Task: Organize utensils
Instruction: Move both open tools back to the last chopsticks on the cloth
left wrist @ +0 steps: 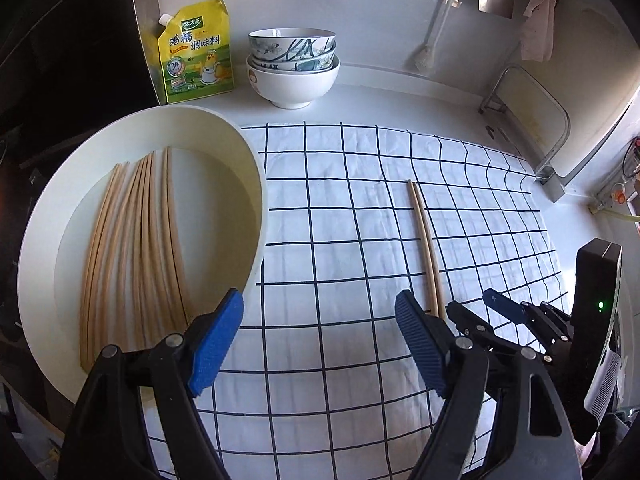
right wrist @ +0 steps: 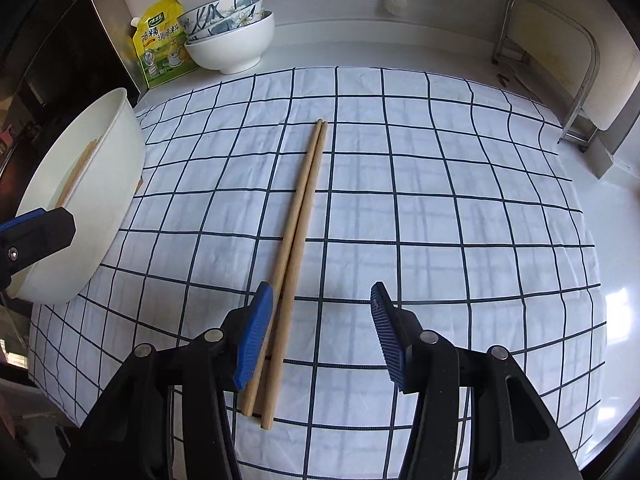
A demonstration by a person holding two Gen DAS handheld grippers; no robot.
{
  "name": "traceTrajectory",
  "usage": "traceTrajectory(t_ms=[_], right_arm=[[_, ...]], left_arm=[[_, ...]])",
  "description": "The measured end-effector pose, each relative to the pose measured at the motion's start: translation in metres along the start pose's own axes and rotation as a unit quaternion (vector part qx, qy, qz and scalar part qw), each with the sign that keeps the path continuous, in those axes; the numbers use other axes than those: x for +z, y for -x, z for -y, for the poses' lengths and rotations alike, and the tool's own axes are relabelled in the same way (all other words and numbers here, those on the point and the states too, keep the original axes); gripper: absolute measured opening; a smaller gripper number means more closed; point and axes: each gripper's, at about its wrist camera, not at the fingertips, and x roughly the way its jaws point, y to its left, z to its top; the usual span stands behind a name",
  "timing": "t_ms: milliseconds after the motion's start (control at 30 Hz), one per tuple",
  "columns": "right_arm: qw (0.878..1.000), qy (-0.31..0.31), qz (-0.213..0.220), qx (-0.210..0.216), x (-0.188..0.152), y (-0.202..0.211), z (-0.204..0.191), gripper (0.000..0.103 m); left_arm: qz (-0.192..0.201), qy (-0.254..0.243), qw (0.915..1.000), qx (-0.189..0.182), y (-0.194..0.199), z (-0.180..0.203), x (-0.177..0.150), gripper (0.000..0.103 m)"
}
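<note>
A pair of wooden chopsticks (right wrist: 298, 232) lies side by side on the checked cloth (right wrist: 440, 200); it also shows in the left wrist view (left wrist: 426, 240). My right gripper (right wrist: 320, 336) is open and empty, low over the near end of the pair, with its left finger (right wrist: 254, 340) beside them. It shows from the side in the left wrist view (left wrist: 480, 312). A white basin (left wrist: 248, 184) holds several chopsticks (left wrist: 136, 248) at the left. My left gripper (left wrist: 316, 344) is open and empty, its left finger at the basin's rim.
Stacked bowls (left wrist: 292, 64) and a yellow seasoning pouch (left wrist: 196, 56) stand at the back by the wall. A metal rack (right wrist: 560, 60) with a cutting board stands at the back right. A dark appliance (left wrist: 60, 60) is at the far left.
</note>
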Motion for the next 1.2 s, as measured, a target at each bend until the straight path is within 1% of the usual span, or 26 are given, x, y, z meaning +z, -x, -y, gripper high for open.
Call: traceTrajectory(t_ms=[167,300,433,500,600,633,667,733,767,867,1000,1200], right_arm=[[1.0,0.011,-0.002,-0.011,-0.003,-0.007,-0.002,0.049],[1.0,0.019,-0.002,-0.016,-0.005,-0.01,-0.002,0.049],[1.0,0.027,0.0,-0.015,-0.006,-0.012,-0.005,0.049],[0.999,0.033,0.002,-0.013,-0.007,-0.012,-0.007,0.046],[0.999,0.044,0.002,-0.007,-0.008,-0.013,-0.01,0.039],[0.999,0.046,0.003,-0.004,-0.008,-0.013,-0.011,0.032],[0.999,0.049,0.003,-0.002,-0.009,-0.012,-0.011,0.023],[0.999,0.054,-0.002,-0.006,-0.009,-0.015,-0.011,0.011],[0.998,0.057,-0.001,-0.006,-0.009,-0.015,-0.01,0.008],[0.998,0.056,-0.001,-0.001,-0.008,-0.014,-0.003,0.007],[0.999,0.041,0.001,-0.004,-0.009,-0.011,0.019,0.007],[1.0,0.011,0.003,-0.023,-0.012,-0.004,0.062,0.007]], left_arm=[[0.001,-0.002,1.0,0.007,-0.001,0.002,-0.002,0.077],[0.004,0.002,1.0,0.006,-0.001,0.004,-0.001,0.077],[0.01,-0.002,0.9999,0.007,0.001,0.008,0.001,0.077],[0.011,-0.003,0.9999,0.006,0.001,0.01,0.001,0.077],[0.009,-0.006,0.9999,0.006,0.001,0.014,0.001,0.077],[0.009,-0.006,0.9999,0.005,0.001,0.015,0.001,0.077],[0.008,-0.007,0.9999,0.005,0.0,0.016,0.001,0.077],[0.008,-0.009,0.9999,0.004,0.0,0.019,0.0,0.077],[0.007,-0.01,0.9999,0.002,-0.001,0.021,0.0,0.077],[0.0,-0.014,0.9999,-0.007,-0.004,0.03,-0.001,0.077],[-0.006,-0.026,0.9995,-0.017,-0.012,0.049,-0.003,0.078],[-0.021,-0.041,0.9988,-0.017,-0.042,0.075,-0.005,0.08]])
